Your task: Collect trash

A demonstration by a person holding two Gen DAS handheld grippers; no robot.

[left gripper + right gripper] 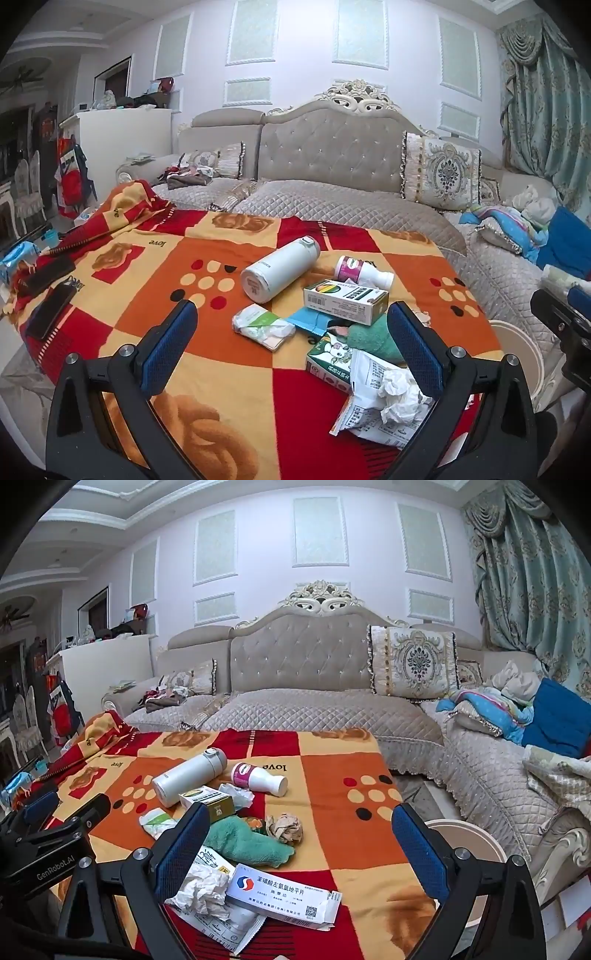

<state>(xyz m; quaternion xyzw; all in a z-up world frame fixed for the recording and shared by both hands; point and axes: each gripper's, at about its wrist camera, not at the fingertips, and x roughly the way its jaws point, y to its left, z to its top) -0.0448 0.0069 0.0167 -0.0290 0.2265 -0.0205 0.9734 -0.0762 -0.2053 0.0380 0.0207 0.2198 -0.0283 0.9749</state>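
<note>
Nearest my left gripper (pixel 291 317), a crumpled white tissue (pixel 400 395) lies on a torn printed wrapper (pixel 369 417) just inside the right finger; the jaws stand wide apart, gripping nothing. Ahead between them I see a folded tissue pack (pixel 262 326), a green towel (pixel 369 336), a green-and-white box (pixel 345 301) and a white flask (pixel 279 269) on the patterned blanket (pixel 221 369)

From my right gripper (pixel 301 827), jaws also spread and empty, a white medicine box (pixel 284 891) sits closest between the fingers, the tissue beside it at the left finger. Further ahead lies a brown paper ball (pixel 284 827), then a pink-labelled bottle (pixel 258 775). A round bin (pixel 476 834) shows past the right finger
</note>
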